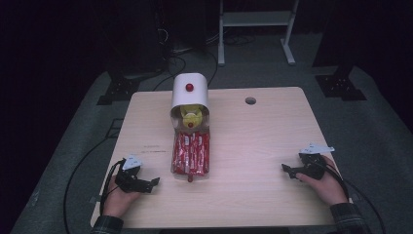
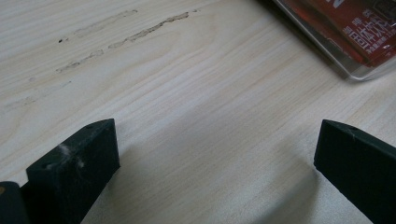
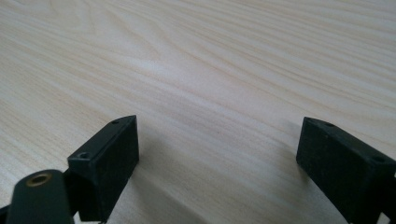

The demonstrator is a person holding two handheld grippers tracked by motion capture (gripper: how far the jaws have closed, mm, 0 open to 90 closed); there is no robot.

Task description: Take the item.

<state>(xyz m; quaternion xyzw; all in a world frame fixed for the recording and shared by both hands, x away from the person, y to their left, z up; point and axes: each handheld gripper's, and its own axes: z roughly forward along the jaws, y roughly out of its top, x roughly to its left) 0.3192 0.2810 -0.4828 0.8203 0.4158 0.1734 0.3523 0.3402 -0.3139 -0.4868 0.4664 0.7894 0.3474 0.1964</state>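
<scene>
Left gripper (image 1: 155, 182): resting low at the near-left corner of the table (image 1: 253, 141), held in the left hand (image 1: 119, 195), jaws pointing toward 3 o'clock in the high view. Jaws spread wide, nothing between them; bare wood grain across the gap in the left gripper view (image 2: 215, 154). Cable trailing off toward 7 o'clock.

Right gripper (image 1: 285, 168): resting low at the near-right corner, held in the right hand (image 1: 326, 185), jaws pointing toward 9 o'clock in the high view. Jaws likewise wide apart, nothing between them; plain table surface across the gap in the right gripper view (image 3: 215, 154). Grey three-cornered plate on top.

Red packet bundle (image 1: 191, 153): lying flat near table centre, long axis running 12 to 6 o'clock, wrapped in clear film. Located at 2 o'clock from the left gripper, near but apart from it; well apart from the right gripper, at roughly 9 o'clock from it. One corner of the bundle (image 2: 355, 37) visible at 1 o'clock in the left gripper view, clear film edge lying on the wood, white print on red.

White container (image 1: 190, 95): lying on its side at 12 o'clock from the bundle, open mouth facing the bundle, red knob on the upper surface. Far end of the bundle at the mouth; contact not determinable.

Yellow item (image 1: 191, 116): seated inside the container mouth, shape not determinable.

Round hole (image 1: 250, 101): in the tabletop at 2 o'clock from the container.
</scene>
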